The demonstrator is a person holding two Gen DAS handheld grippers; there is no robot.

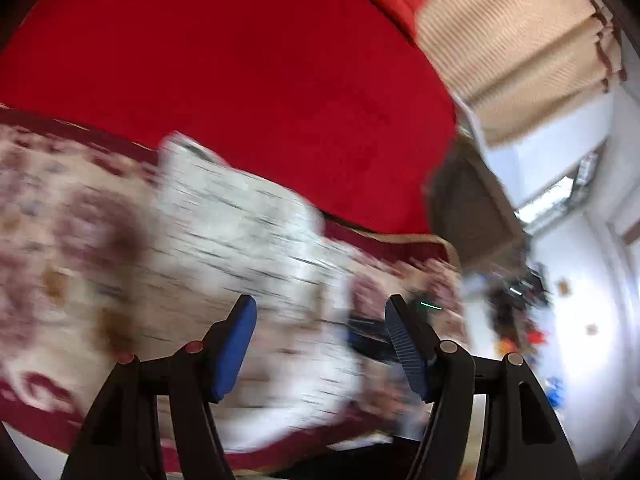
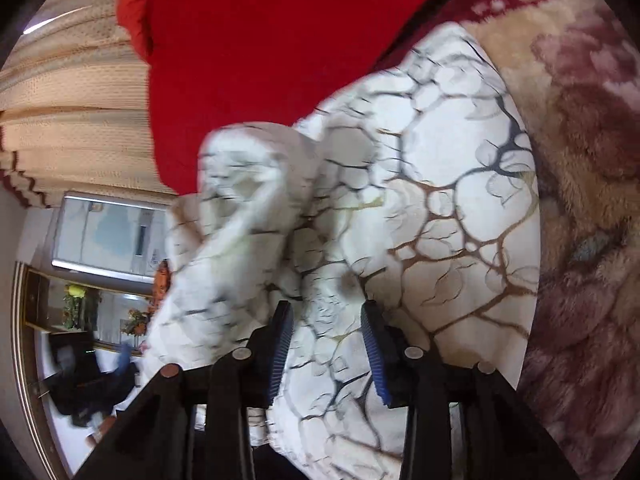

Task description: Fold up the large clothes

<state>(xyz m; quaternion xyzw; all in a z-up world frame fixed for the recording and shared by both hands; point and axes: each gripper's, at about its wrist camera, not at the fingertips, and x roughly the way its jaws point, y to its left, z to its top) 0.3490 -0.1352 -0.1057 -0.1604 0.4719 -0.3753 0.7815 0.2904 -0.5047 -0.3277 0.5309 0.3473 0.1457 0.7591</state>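
A white garment [image 2: 440, 184] printed with dark and brown branching lines lies on a plush beige and maroon floral blanket [image 2: 584, 168]. Its left part [image 2: 240, 208] is bunched up and blurred. My right gripper [image 2: 327, 305] stands over the garment's near side with its blue pads apart; cloth shows in the gap, but no pad presses on it. In the left wrist view the same garment [image 1: 240, 232] is a blurred white patch on the blanket [image 1: 60, 240]. My left gripper [image 1: 320, 300] hangs open above it, with nothing between its fingers.
A red cover [image 1: 240, 60] spreads behind the blanket. Beige pleated curtains [image 1: 512, 40] hang beyond it, by a window [image 2: 108, 232]. A dark blurred object [image 1: 368, 340] sits by the left gripper's right finger. Furniture and small clutter [image 2: 80, 380] stand by the wall.
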